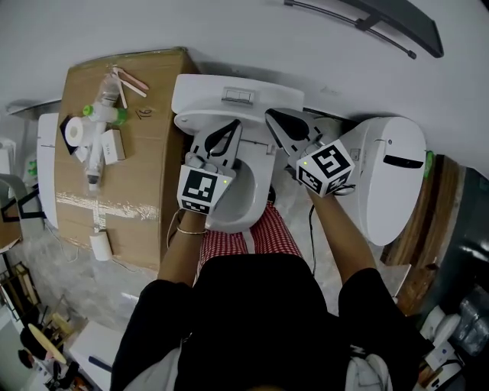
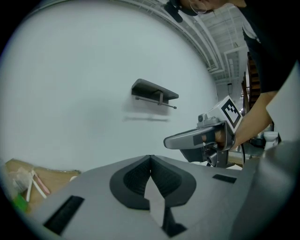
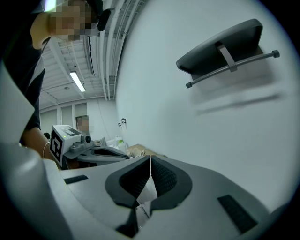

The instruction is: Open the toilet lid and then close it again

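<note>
White porcelain sits mid-scene in the head view: the toilet (image 1: 200, 95) backs onto the far wall (image 1: 229, 38), with its bowl (image 1: 243, 200) at the person's knees. The lid (image 1: 189, 122) looks raised, seen edge-on at the bowl's far end, though the steep angle leaves that unsure. If it is up, the opening half is done and the closing half is in hand.

Both tools hang just above the toilet's far end. The left gripper (image 1: 231, 124) is over its left part and the right gripper (image 1: 272, 114) over its right, neither plainly touching it. Each has its jaws pressed together at the tips with nothing between them.

The next move probably calls for one tip to get behind the lid's top edge, tip it towards the near side, and lower it slowly so that it does not slam. Closed jaws would do for that push; no grip seems needed.

Only the head view shows the toilet, the cardboard box (image 1: 130, 176) to its left and a white unit (image 1: 386, 191) to its right. The gripper views look up past the toilet at bare wall and a dark shelf (image 1: 382, 19), so they show the jaws well but say nothing about the lid. Each of them also catches the other tool from the side, and the right gripper view alone shows ceiling lights.
</note>
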The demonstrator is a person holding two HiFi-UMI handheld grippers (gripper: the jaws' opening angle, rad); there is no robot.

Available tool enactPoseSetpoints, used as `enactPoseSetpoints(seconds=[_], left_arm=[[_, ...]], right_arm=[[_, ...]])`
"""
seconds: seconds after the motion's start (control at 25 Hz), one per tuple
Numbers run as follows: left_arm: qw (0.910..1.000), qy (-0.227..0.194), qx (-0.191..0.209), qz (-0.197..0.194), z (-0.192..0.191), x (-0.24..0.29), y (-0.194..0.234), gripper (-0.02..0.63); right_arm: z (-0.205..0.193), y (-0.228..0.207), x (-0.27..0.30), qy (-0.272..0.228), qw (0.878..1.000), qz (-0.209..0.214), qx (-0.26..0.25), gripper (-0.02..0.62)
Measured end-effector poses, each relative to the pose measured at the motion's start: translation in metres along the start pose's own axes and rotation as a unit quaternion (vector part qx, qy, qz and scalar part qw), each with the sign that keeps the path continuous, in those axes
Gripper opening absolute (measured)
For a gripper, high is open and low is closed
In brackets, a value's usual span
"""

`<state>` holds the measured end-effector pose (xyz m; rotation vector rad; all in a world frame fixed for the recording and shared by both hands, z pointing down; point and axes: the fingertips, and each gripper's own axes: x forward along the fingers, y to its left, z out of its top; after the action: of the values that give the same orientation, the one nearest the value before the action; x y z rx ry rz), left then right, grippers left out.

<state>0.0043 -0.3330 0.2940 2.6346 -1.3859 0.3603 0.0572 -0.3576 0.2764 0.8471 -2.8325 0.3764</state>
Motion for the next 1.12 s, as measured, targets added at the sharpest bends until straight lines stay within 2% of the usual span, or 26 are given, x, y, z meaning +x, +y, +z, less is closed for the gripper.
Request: enactPoseSetpoints(seconds=[0.52,0.8,1.12], left_arm=[[0.9996,0.024,-0.014,0.011,-0.023,0.011,0.004,0.003],[0.9988,0.024,-0.036,0.023,-0.028,0.012,0.008,0.003],[0.9987,0.025,-0.035,0.026,-0.028,0.013,0.009,0.003]], right_arm=[[-0.021,-0.010,0.018,0.038,0.999,0.029,-0.017,0.020],[-0.030,-0.012,0.025,0.052,0.998,0.044,-0.016,0.020],[-0.029,-0.008,0.029,0.046,0.997,0.064,-0.006,0.020]])
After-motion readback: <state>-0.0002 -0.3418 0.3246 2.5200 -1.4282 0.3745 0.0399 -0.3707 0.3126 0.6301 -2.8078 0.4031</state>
